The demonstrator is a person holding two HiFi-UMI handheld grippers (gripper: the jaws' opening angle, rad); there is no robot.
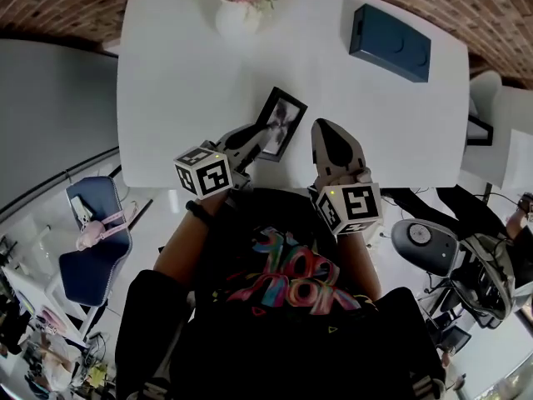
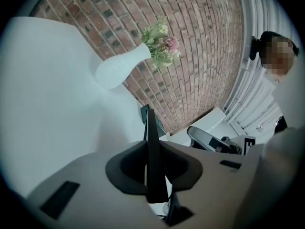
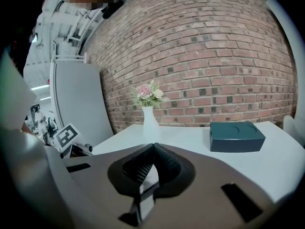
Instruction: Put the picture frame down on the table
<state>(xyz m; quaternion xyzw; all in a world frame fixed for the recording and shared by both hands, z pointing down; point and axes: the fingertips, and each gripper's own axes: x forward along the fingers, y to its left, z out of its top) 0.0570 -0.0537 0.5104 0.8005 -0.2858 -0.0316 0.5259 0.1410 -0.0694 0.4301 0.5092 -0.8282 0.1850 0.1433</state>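
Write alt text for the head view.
Seen from above, the left gripper grips a black picture frame by its edge at the near side of a white table. The right gripper is beside it, shut and empty. A vase of flowers and a dark blue box stand at the far side.

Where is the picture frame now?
In the head view, the picture frame is at the near edge of the table, held in the left gripper.
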